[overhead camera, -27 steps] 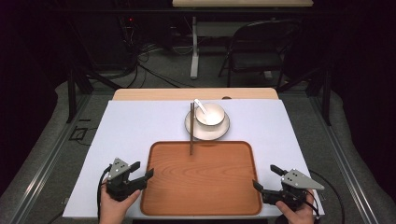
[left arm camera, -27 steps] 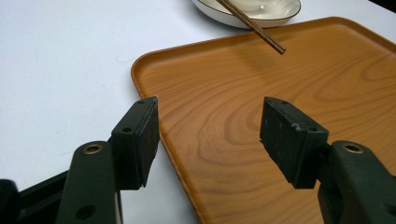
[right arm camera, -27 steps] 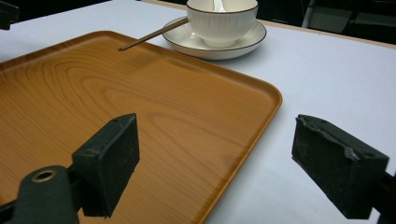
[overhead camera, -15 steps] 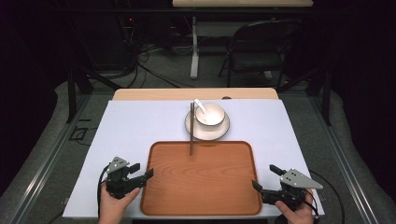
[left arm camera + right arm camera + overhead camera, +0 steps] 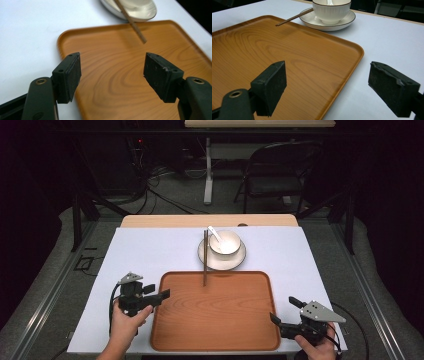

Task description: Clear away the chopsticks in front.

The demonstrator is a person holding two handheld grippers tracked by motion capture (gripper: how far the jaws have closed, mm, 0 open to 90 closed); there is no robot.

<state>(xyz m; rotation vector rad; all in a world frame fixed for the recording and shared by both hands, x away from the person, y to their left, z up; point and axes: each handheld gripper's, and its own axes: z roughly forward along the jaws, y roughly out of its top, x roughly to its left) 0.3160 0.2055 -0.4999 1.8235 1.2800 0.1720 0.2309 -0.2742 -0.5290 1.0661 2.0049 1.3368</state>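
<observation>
Plainly both the left gripper (image 5: 163, 295) and right gripper (image 5: 283, 317) are gaping empty beside the stiff, light, slick-looking wooden tray (image 5: 215, 312), probably best pinched at its raised side rims.

Rectangular orange-brown wood-grain tray (image 5: 215, 320) with rounded corners and a low raised rim, lying flat and bare on the white table cover, near edge. Brown chopsticks (image 5: 205, 260) resting on the saucer's rim beside the white bowl, slanting down, tips (image 5: 143, 40) hovering over the tray's far edge.
</observation>
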